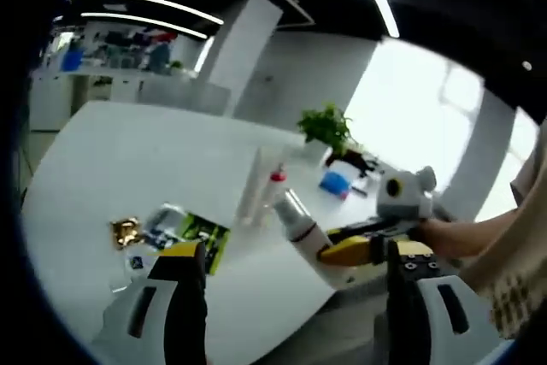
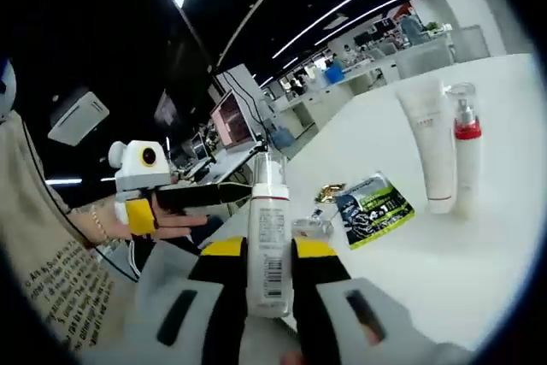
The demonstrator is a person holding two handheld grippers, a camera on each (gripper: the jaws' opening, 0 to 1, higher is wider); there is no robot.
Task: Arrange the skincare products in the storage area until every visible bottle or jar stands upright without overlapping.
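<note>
R gripper (image 2: pixel 261 275) is clamped on the white pump bottle (image 2: pixel 267 237) off the table's (image 2: pixel 479 271) near edge, L gripper (image 1: pixel 291 284) spread w/ nothing in it; set down tilted, I'd guess it tips into the upright tube (image 2: pixel 430 147) & red-collared spray bottle (image 2: pixel 466 156).

Little can be read. In the right gripper view, the bottle (image 2: pixel 270 241) carries a barcode and lines of small print, too fine to make out. The white tube (image 2: pixel 430 138) standing on the desk (image 2: pixel 479 262) bears a faint line of lettering, not legible. The green and black sachet (image 2: pixel 372 208) shows printed graphics, its words blurred. The cloth at the left edge (image 2: pixel 60 284) carries dark lettering, unreadable at this angle.
</note>
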